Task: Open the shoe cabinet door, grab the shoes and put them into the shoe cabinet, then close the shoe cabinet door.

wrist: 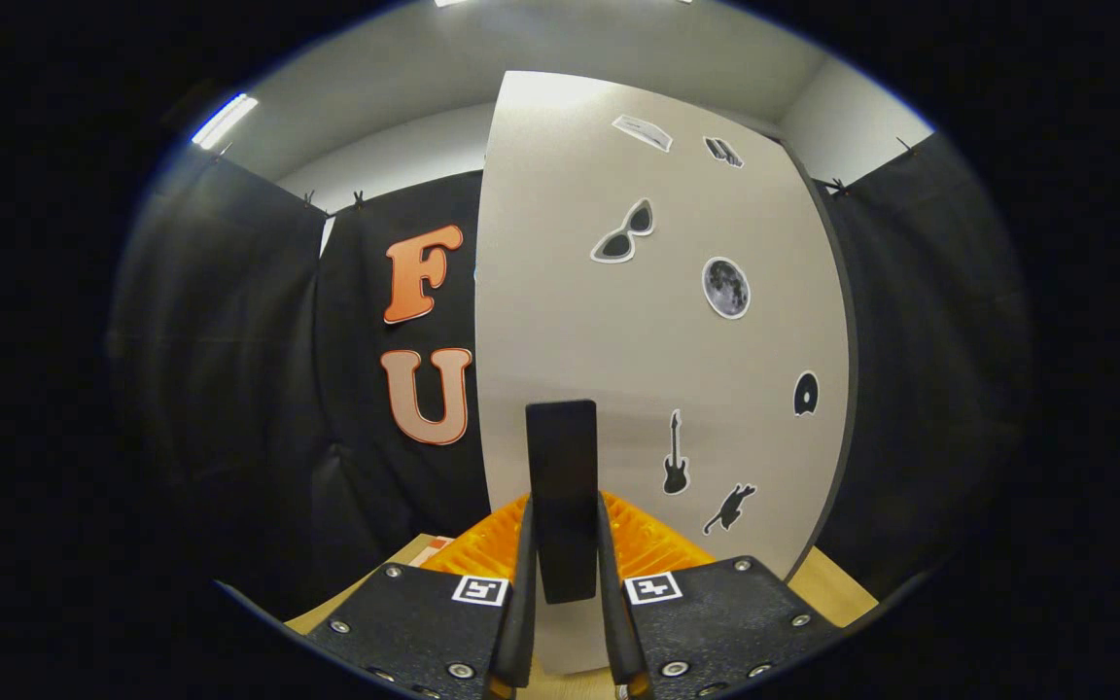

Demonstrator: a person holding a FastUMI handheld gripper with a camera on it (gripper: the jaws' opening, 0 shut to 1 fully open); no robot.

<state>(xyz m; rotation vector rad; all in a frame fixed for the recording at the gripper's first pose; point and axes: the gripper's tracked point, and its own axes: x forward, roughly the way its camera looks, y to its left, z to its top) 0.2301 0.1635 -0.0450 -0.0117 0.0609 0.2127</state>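
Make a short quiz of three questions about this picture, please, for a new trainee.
1. True or false: the gripper is shut on the black handle of the cabinet door.
2. Which sticker on the door is nearest to the handle? A) the moon B) the guitar C) the sunglasses
3. Fill in: the jaws stand one on each ___ of the handle.

Key: 1 true. 2 B, the guitar; the moon and sunglasses are higher up. 3 side.

White door (560, 321) — blk handle (562, 486), stickers (725, 287)
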